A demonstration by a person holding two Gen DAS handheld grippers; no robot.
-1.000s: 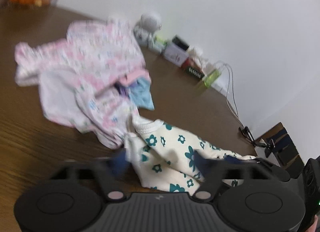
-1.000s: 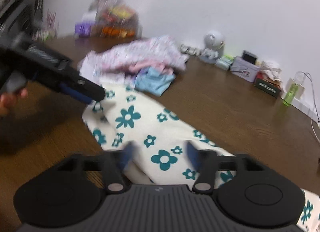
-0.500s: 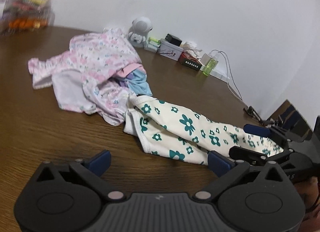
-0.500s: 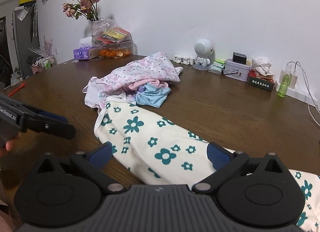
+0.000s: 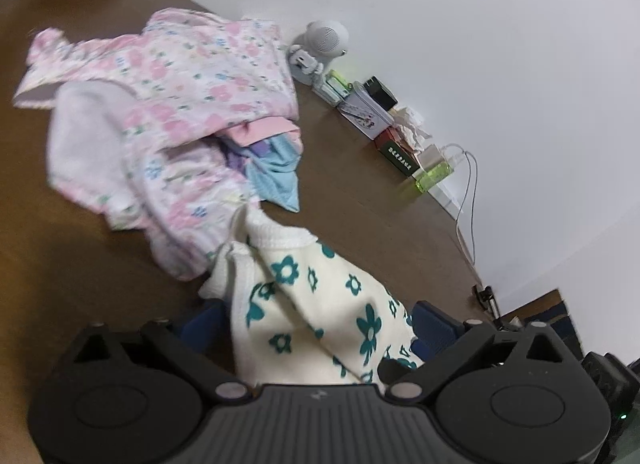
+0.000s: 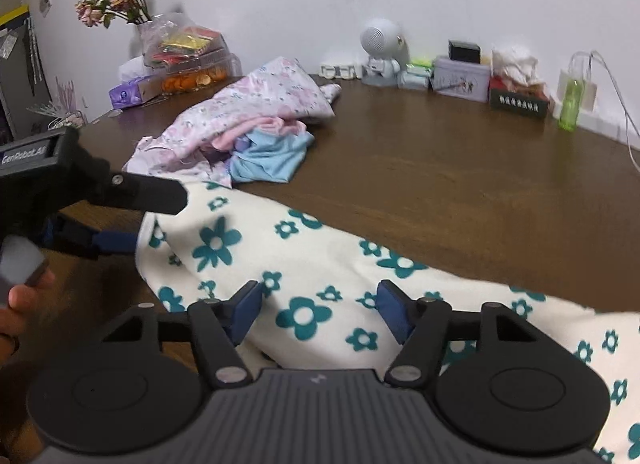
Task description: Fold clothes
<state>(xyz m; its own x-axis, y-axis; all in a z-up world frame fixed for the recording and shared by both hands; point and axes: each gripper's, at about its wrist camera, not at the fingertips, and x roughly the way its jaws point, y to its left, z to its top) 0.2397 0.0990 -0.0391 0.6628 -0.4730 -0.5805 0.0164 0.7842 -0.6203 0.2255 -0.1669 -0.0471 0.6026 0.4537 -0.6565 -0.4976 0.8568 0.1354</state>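
Cloth, soft and limp: a cream garment with teal flowers (image 6: 320, 260) lies stretched across the brown counter (image 6: 460, 183), likely light and best taken by its hems. The left tongs (image 5: 316, 324) straddle its ribbed end and are closing, pads not yet pressing. The right tongs (image 6: 320, 306) close over its middle, fabric between them, still ungripped.

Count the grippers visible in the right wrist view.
2: right gripper at bottom centre over the floral garment; left gripper at the left edge, at the garment's end.
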